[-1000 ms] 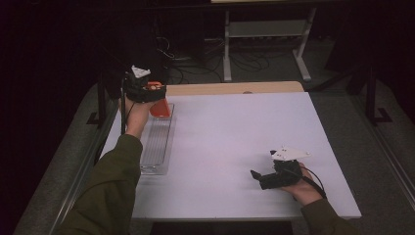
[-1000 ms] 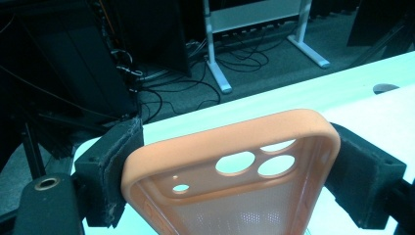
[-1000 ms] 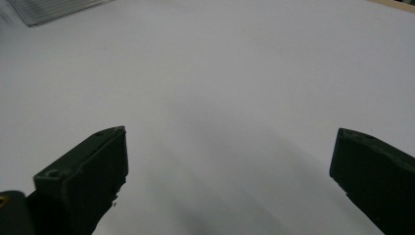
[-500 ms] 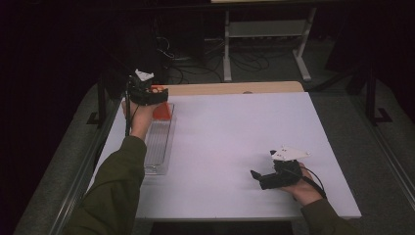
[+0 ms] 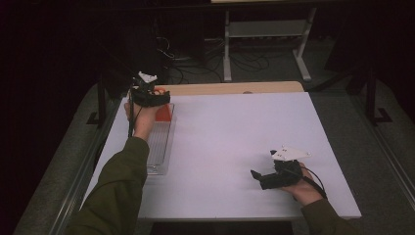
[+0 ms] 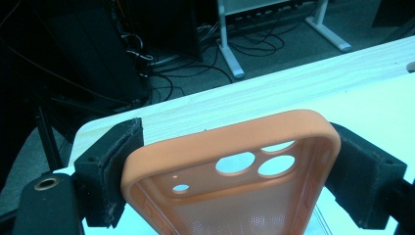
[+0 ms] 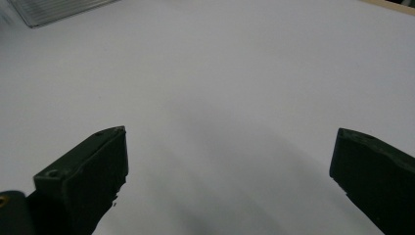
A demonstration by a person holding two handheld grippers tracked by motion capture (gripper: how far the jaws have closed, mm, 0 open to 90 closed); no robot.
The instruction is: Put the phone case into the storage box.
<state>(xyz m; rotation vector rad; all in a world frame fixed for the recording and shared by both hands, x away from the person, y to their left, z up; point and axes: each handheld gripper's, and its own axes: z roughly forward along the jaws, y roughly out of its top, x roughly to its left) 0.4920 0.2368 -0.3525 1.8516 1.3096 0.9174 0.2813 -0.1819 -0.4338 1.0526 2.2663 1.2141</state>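
3 holes in orange phone case (image 6: 230,171), left claw (image 6: 235,166) clamping.

The case (image 6: 235,171) is orange, its inside stippled with fine dots. The grippers (image 5: 151,98) (image 5: 266,178) are black, each topped by a grey plate. The tray (image 5: 159,147) is clear with fine ribbing. The desk (image 5: 235,137) is white, with a pale wood strip along its far edge. The sleeves (image 5: 117,191) are olive green.
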